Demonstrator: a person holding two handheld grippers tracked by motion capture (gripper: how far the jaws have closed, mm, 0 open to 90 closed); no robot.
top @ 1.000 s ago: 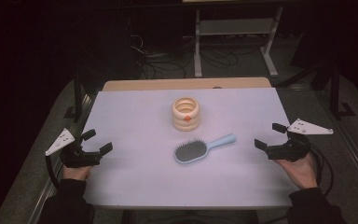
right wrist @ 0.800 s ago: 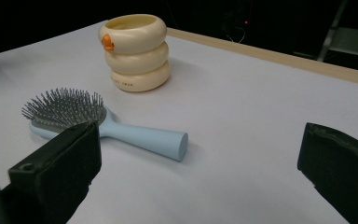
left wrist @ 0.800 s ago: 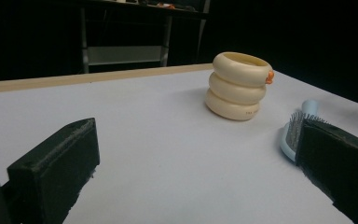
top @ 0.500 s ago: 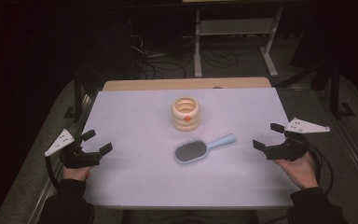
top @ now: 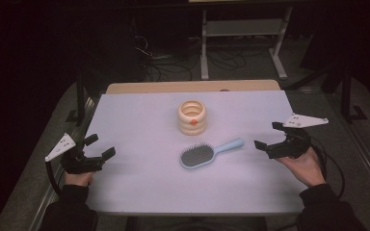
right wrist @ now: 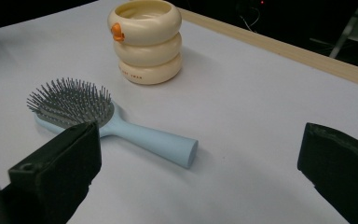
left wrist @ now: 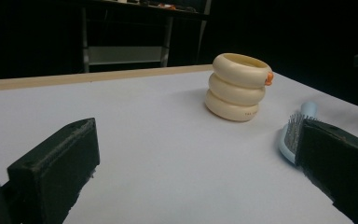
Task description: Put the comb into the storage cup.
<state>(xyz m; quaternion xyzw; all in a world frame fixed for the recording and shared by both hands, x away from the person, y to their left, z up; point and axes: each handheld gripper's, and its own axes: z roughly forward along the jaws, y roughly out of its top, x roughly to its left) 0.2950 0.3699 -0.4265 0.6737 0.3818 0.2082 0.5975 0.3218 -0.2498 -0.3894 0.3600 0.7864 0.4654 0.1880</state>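
Both grippers spread wide, holding nothing — hairbrush (top: 210, 154) at table centre.
Left gripper (top: 99, 147) hovers at 8 o'clock, right gripper (top: 268, 135) at 3, aimed inward; cream holder (top: 191, 117) at 12.

brush (right wrist: 121, 126): smooth pale-blue plastic, slight sheen; grey bristles
holder (right wrist: 145, 39): cream plastic, smooth, soft gloss
table (top: 139, 130): matt pale sheet; bare wood far edge
jaws: black, matt, rough-edged
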